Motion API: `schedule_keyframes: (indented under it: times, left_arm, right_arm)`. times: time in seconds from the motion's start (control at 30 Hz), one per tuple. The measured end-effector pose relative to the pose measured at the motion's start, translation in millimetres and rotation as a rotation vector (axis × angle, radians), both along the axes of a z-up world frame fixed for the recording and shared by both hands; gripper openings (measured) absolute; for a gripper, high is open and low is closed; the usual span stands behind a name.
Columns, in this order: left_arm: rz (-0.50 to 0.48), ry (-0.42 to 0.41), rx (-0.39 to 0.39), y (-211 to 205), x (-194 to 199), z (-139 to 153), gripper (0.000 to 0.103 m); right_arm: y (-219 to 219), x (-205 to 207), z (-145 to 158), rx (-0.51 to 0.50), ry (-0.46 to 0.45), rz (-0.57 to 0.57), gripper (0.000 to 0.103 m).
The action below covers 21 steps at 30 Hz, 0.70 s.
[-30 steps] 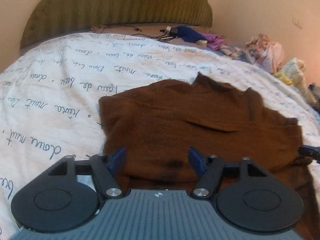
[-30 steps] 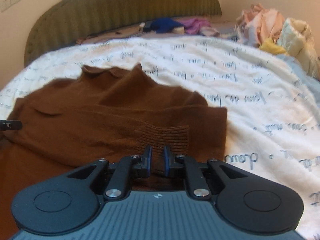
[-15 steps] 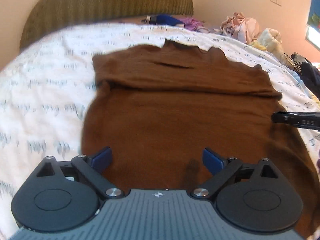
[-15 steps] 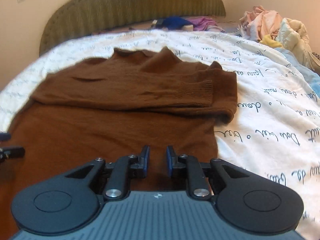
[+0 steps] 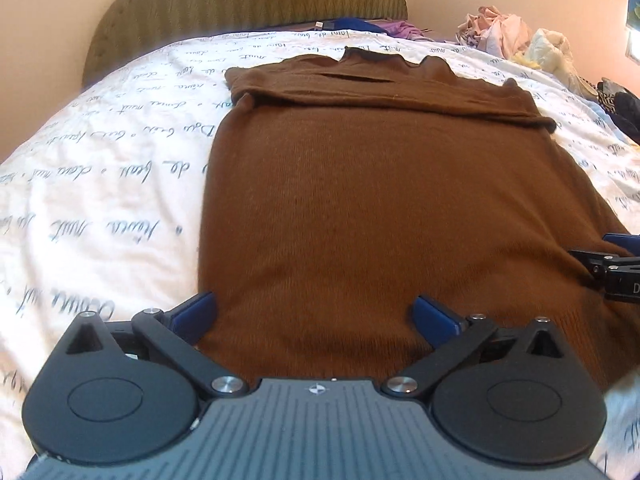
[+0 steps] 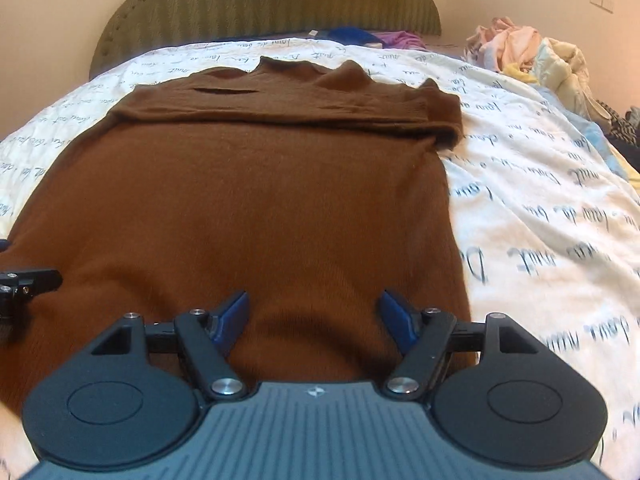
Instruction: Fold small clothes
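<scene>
Sweater is a brown knit one, lying flat on the white bedspread with the blue handwriting print; both sleeves are folded across the chest near the collar, way out ahead of the fingers; the hem end sits right under them.

Left gripper has its fingers spread wide and released, nothing between them but sweater body below; its left blue pad is just at the sweater's left edge, and the right pad is over the knit.

Right gripper is also spread apart, holding nothing (pads look a bit blurry); both of its blue pads hover over the lower right part of the sweater, with the garment's right edge just beyond the right finger.

Far ahead of both sets of fingers there's the green headboard; off to the right of the fingers, a pile of clothes by the wall.
</scene>
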<state>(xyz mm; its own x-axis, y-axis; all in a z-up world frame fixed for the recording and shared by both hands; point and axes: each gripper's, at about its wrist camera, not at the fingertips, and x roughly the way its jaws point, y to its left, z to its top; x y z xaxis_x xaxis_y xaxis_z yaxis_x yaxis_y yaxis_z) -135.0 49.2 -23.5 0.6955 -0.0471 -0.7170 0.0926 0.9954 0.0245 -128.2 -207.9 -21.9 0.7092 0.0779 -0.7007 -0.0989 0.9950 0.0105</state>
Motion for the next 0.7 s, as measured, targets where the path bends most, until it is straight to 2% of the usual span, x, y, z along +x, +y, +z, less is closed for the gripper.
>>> schedule_keyframes:
  times: [0.07, 0.13, 0.2, 0.27, 0.33, 0.4, 0.43, 0.5, 0.7]
  left_arm:
    - [0.021, 0.014, -0.011, 1, -8, 4, 0.103]
    - [0.041, 0.014, -0.083, 5, -15, 10, 0.103]
    - [0.052, -0.029, -0.119, 2, -20, 15, 0.103]
    - [0.040, -0.054, -0.094, -8, -21, 14, 0.103]
    - [0.057, -0.007, -0.115, -12, -16, 4, 0.103]
    - [0.030, -0.032, -0.039, -21, -23, -3, 0.103]
    - [0.025, -0.041, -0.028, -23, -28, -4, 0.103]
    - [0.029, -0.026, -0.052, -18, -33, -2, 0.103]
    - [0.026, -0.040, -0.036, -14, -49, -5, 0.103]
  right_arm:
    - [1, -13, 0, -0.013, -0.003, 0.000, 0.072]
    - [1, -21, 7, -0.008, 0.001, -0.024, 0.072]
    - [3, -22, 15, 0.019, 0.000, -0.035, 0.072]
    - [7, -23, 21, 0.049, -0.009, -0.037, 0.072]
    - [14, -23, 17, 0.029, 0.001, -0.037, 0.072]
    - [22, -26, 7, -0.023, 0.024, -0.013, 0.072]
    - [23, -33, 4, -0.036, 0.002, -0.007, 0.073]
    - [20, -42, 1, -0.013, -0.006, -0.026, 0.073]
    - [21, -62, -2, -0.016, -0.028, -0.041, 0.073]
